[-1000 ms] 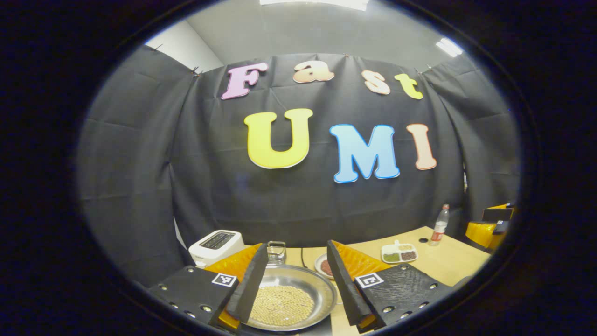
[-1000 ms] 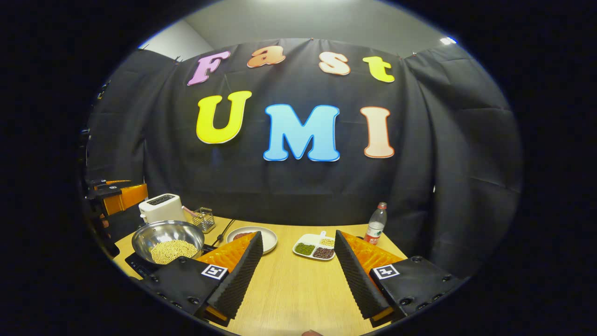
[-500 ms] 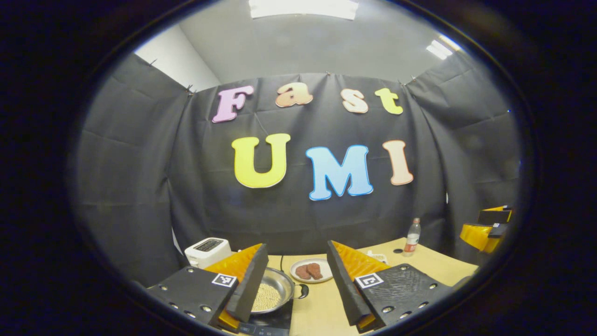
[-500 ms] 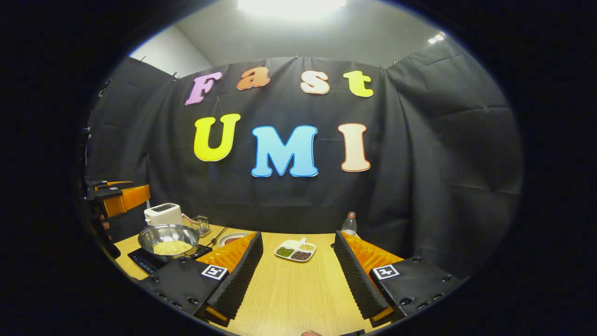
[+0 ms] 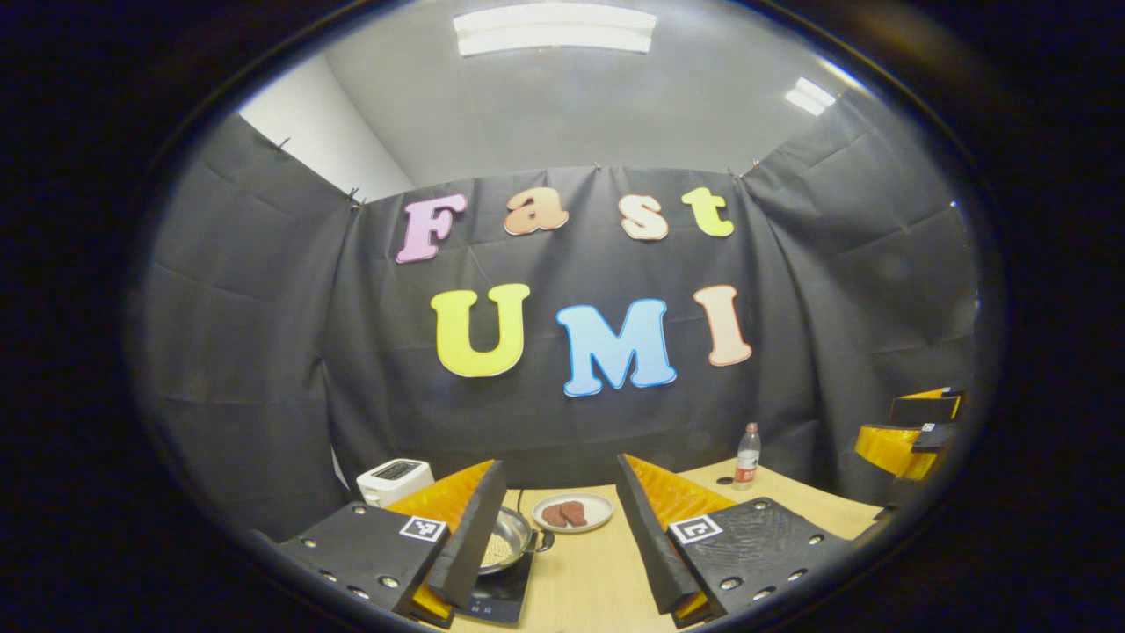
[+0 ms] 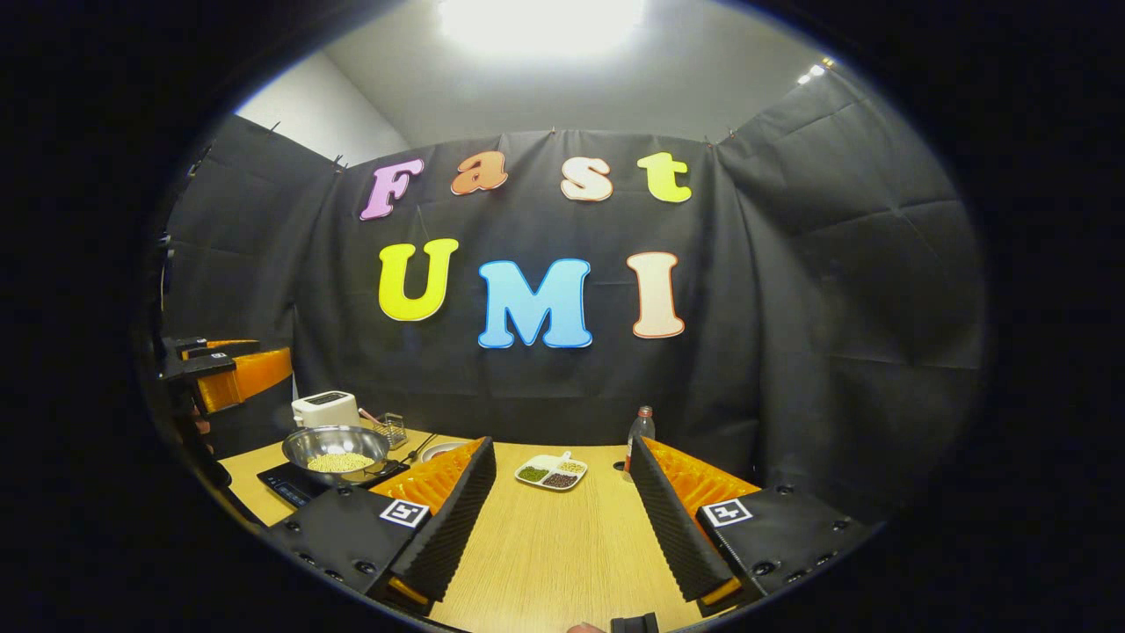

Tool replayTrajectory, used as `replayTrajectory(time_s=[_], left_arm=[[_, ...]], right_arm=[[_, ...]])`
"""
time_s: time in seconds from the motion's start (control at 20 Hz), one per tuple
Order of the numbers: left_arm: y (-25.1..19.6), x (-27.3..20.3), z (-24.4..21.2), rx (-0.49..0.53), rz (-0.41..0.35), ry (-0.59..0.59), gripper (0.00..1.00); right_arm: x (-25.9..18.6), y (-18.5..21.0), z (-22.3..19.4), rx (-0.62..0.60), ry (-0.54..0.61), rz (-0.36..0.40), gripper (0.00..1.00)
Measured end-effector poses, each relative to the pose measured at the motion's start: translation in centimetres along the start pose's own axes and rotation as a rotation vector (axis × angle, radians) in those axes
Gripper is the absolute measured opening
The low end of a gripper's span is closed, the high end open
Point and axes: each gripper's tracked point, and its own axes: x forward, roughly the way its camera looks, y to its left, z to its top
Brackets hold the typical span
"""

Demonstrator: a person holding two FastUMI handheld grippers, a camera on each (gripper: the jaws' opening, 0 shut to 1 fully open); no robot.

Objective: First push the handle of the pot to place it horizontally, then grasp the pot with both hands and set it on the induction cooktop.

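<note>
On worktop (image 6: pixel 545 554), left side in right gripper view: pot (image 6: pixel 337 450) of pale beans, seated on cooktop (image 6: pixel 290 482), rim level; black handle stub just visible at pot's right edge, its lie hard to judge. Same pot (image 5: pixel 507 541) in left gripper view, largely hidden behind a finger of left tongs (image 5: pixel 555 532), with one dark handle tip showing at its right; cooktop (image 5: pixel 499 596) cut off by lower edge. Behind pot: toaster (image 6: pixel 324 409) and small wire basket (image 6: pixel 393 430), contents of basket too small to tell. Beside pot: plate (image 5: pixel 574 512) with two brown pieces, half hidden behind a finger in right gripper view. Mid-worktop: divided dish (image 6: pixel 551 471) of green, dark and pale grains; bottle (image 6: pixel 639 432) upright near back wall, partly covered by a finger; dish hidden in left gripper view. Left tongs: spread wide, holding nothing, touching nothing, raised well short of pot. Right tongs (image 6: pixel 561 519): likewise wide, empty, above bare worktop, well apart from pot. Other tongs at frame margins: left tongs (image 6: pixel 224 374) at far left of right gripper view, with part of a hand (image 6: pixel 201 427) below; right tongs (image 5: pixel 910 431) at far right of left gripper view, both cut off. Small dark object at bottom edge of right gripper view, not identifiable.
</note>
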Motion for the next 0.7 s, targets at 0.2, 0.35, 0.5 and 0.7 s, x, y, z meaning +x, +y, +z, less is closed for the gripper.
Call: replayTrajectory(time_s=[0.2,0.35,0.5,0.7], left_arm=[[0.6,-1.9,0.5,0.013,-0.016,-0.011,0.74],[1.6,-3.6,0.3,0.002,-0.029,-0.006,0.73],[2.9,-5.5,0.3,0.005,-0.033,-0.005,0.73],[4.6,-8.1,0.3,0.000,-0.029,-0.013,0.77]], right_arm=[[-1.8,0.8,0.3,0.001,-0.004,-0.013,0.94],[-3.3,2.0,0.7,-0.003,-0.014,-0.016,0.97],[-4.9,3.0,1.4,-0.010,-0.030,-0.027,0.94],[-6.9,3.7,2.0,-0.032,-0.055,-0.046,0.97]])
